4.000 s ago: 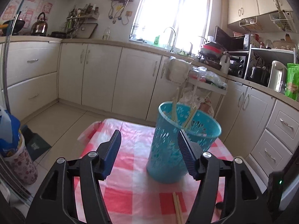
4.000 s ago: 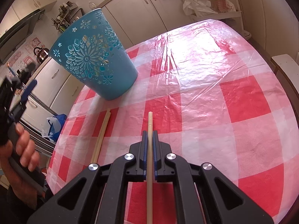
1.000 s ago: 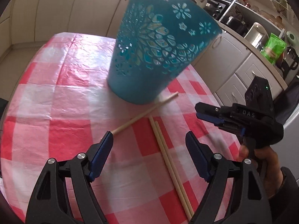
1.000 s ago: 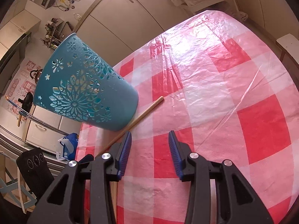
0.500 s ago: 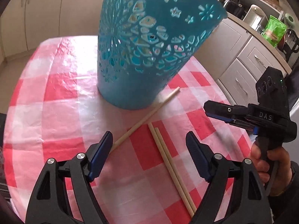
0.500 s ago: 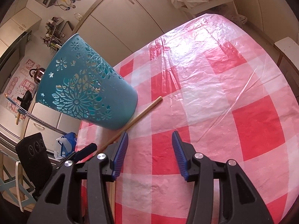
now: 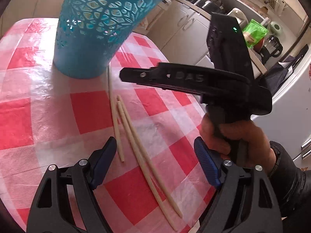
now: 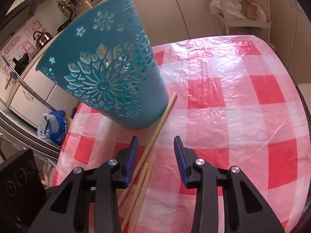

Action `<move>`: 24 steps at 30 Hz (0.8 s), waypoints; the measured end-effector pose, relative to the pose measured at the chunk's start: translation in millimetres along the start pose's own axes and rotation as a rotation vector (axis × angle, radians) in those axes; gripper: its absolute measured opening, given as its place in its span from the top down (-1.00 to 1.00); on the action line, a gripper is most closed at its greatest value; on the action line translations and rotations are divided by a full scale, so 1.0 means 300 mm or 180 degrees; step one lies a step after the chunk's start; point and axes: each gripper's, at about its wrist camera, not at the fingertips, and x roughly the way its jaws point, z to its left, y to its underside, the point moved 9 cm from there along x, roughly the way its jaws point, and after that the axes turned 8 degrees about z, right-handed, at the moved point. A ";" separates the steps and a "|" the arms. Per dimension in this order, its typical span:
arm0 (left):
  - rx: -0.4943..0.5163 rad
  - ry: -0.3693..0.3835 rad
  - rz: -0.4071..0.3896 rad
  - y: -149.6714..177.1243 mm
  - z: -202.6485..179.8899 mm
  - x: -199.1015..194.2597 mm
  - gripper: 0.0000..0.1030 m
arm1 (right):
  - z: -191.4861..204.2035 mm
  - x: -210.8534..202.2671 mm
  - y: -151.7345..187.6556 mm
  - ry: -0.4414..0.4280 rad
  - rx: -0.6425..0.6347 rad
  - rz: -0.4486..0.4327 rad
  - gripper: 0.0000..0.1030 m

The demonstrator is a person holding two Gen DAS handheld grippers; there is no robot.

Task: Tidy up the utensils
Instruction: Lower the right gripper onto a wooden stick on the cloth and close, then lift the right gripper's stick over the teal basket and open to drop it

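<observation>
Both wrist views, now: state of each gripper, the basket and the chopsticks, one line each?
left gripper: open, empty, above the chopsticks
right gripper: open, jaws just been closing, nothing clamped
teal basket: upright on the checked tablecloth
single chopstick: flat on the cloth, far end beside the basket's base
chopstick pair: flat, side by side, not in the basket

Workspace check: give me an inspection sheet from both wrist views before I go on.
Surface: red-and-white checked plastic tablecloth, wrinkled, glossy.
Job's things: teal perforated plastic basket upright; three pale wooden chopsticks lying loose beside it.
Clutter: nothing seen on the cloth.
Grippers: left tool open, empty, above the chopsticks; right tool open, empty, jaws just closing, one chopstick running between them.
Cables: nothing seen.
Surroundings: kitchen cabinets, steel kettle, blue bag on floor.
</observation>
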 end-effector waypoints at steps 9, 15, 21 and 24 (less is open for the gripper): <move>-0.0077 -0.0003 -0.0154 -0.007 0.013 -0.026 -0.54 | -0.007 0.078 -0.018 0.0564 -0.0224 0.0037 0.82; -0.0137 0.0014 -0.0202 0.003 0.027 -0.060 -0.55 | -0.153 0.019 -0.015 -0.0340 0.0780 -0.0089 0.88; -0.0167 -0.0026 -0.0224 0.004 0.048 -0.065 -0.57 | -0.189 -0.094 -0.013 -0.0944 0.1091 -0.0379 0.88; -0.0175 -0.0088 -0.0280 0.005 0.056 -0.074 -0.57 | -0.190 -0.174 -0.018 -0.1093 0.1123 -0.0611 0.88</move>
